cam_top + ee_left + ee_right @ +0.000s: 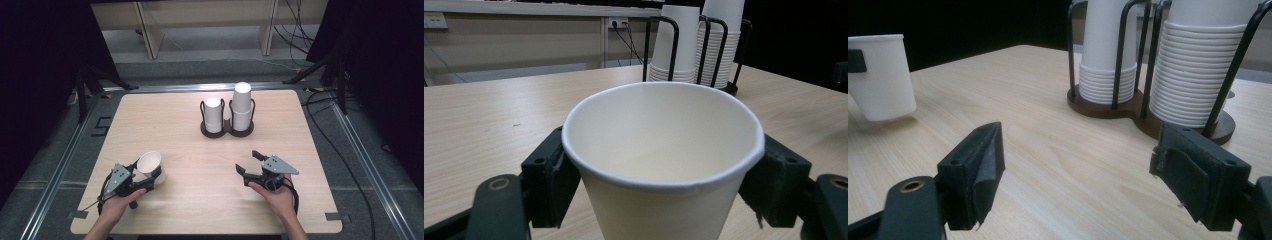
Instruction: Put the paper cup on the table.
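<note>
We hold one white paper cup [151, 167] in the left gripper [142, 175] — its jaws press the cup from both sides, just under the rim, at the near left part of the wooden table [190, 200]. In the right gripper view the cup's base seems a little above the wood. Our right gripper [248, 163] is at the near right, its jaws wide apart with nothing between them — it points toward the black wire cup holder [227, 122], which carries two stacks of paper cups [241, 102] at the far middle.

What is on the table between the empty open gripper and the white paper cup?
Nothing: the high view shows bare light wooden table between the right gripper and the white paper cup.
</note>
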The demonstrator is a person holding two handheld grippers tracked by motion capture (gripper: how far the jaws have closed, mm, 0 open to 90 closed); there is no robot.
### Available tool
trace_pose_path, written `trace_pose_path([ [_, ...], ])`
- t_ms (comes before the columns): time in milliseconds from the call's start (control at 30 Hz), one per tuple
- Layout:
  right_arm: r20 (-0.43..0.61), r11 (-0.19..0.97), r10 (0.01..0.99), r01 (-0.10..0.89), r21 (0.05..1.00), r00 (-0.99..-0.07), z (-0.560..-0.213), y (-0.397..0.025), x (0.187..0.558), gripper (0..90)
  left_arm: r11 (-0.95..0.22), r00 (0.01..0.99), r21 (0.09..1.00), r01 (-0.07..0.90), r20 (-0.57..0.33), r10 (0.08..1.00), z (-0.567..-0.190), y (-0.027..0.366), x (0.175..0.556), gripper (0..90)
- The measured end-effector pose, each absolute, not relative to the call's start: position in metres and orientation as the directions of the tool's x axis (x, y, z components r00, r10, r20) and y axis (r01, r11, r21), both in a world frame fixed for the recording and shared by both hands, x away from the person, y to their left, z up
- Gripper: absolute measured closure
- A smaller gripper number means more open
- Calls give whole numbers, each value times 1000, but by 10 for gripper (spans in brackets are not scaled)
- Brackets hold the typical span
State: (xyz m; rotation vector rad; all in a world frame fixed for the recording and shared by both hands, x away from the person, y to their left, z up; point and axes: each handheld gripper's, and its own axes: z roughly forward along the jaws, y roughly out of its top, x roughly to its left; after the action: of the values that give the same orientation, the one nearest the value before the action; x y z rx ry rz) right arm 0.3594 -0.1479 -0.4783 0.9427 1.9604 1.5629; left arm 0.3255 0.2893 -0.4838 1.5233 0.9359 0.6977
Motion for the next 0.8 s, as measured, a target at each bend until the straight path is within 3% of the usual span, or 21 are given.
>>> trace_pose_path([
  [800, 80, 95, 737, 220, 971, -671, -480, -148, 358, 210, -98, 489, 975, 201, -14, 872, -492, 284, 328, 241],
])
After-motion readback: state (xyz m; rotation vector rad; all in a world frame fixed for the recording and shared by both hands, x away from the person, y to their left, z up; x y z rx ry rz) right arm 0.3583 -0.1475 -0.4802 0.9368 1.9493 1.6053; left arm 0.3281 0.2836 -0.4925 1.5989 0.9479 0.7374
